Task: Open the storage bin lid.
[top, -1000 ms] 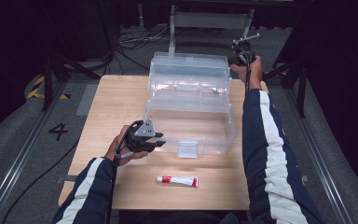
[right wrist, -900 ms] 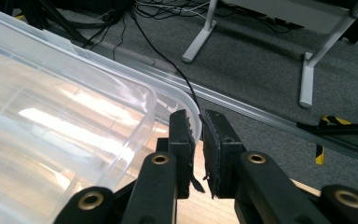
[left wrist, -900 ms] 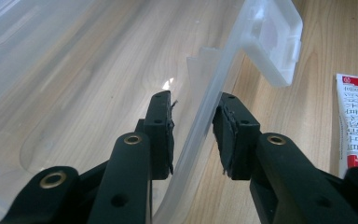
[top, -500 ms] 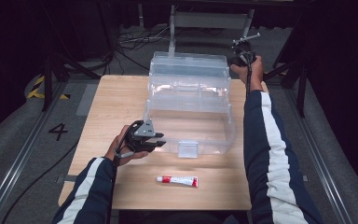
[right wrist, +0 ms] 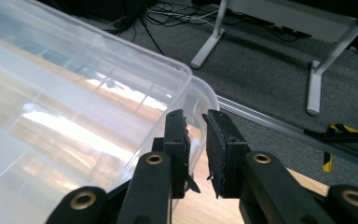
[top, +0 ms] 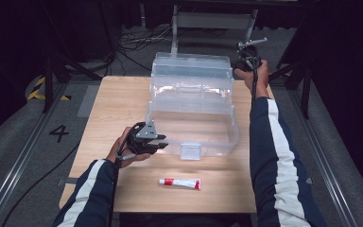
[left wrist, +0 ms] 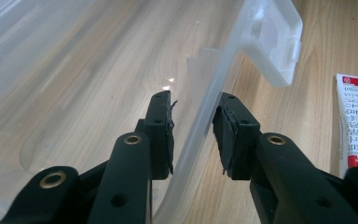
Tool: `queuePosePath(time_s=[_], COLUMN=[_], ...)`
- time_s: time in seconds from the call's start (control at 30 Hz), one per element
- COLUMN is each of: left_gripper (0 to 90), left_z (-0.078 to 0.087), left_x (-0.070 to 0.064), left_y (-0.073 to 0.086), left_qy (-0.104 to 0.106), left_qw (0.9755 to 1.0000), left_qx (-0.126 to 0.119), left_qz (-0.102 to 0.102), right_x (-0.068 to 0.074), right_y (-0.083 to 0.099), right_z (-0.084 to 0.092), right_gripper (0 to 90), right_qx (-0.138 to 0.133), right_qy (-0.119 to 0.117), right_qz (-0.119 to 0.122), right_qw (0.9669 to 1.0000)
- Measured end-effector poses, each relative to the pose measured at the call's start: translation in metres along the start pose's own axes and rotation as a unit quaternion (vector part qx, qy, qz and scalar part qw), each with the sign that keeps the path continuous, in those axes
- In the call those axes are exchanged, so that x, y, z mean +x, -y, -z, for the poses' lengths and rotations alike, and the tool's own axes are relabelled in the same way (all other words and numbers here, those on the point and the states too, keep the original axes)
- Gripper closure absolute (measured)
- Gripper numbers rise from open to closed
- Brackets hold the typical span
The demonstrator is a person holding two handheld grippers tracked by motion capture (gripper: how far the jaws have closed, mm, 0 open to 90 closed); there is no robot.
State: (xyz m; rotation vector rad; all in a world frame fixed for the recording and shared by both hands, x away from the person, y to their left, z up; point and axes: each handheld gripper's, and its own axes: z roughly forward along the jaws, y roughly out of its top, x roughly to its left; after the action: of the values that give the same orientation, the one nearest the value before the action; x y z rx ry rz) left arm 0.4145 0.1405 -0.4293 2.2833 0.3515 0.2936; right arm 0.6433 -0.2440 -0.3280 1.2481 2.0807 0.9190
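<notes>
A clear plastic box (top: 191, 109) with stepped trays stands open on the wooden table (top: 118, 104). My left gripper (top: 163, 144) is at the box's front left corner. In the left gripper view its jaws (left wrist: 193, 105) straddle the front wall (left wrist: 205, 107), shut on it. My right gripper (top: 240, 64) is at the far right corner of the raised lid (right wrist: 74, 93). Its jaws (right wrist: 195, 116) have just been opening; the lid's corner rim reaches the narrow gap, and the pads do not press on it. A red and white tube (top: 179, 183) lies in front of the box.
The box's front latch (top: 190, 151) hangs near the tube (left wrist: 356, 126). Beyond the table are metal frame legs (right wrist: 314, 88), cables on grey floor and a rail (top: 19, 165) along the left side. Bare wood lies to the box's left.
</notes>
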Motion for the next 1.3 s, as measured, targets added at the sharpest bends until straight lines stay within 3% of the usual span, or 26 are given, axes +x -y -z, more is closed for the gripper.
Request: queuePosePath(time_s=[0.83, 1.3], left_gripper=[68.2, 67.7], left_z=[0.000, 0.000], left_x=[0.000, -0.001], left_y=[0.000, 0.000], left_qy=[0.000, -0.003], left_qw=[1.0000, 1.0000], left_qx=[0.000, 0.001], left_qz=[0.002, 0.005], right_x=[0.010, 0.022], right_y=[0.030, 0.055], right_z=[0.076, 0.110], right_gripper=[77.0, 76.6], right_qx=[-0.051, -0.065], right_qy=[-0.011, -0.032], right_qz=[0.023, 0.062], right_qw=[0.9984, 0.9954])
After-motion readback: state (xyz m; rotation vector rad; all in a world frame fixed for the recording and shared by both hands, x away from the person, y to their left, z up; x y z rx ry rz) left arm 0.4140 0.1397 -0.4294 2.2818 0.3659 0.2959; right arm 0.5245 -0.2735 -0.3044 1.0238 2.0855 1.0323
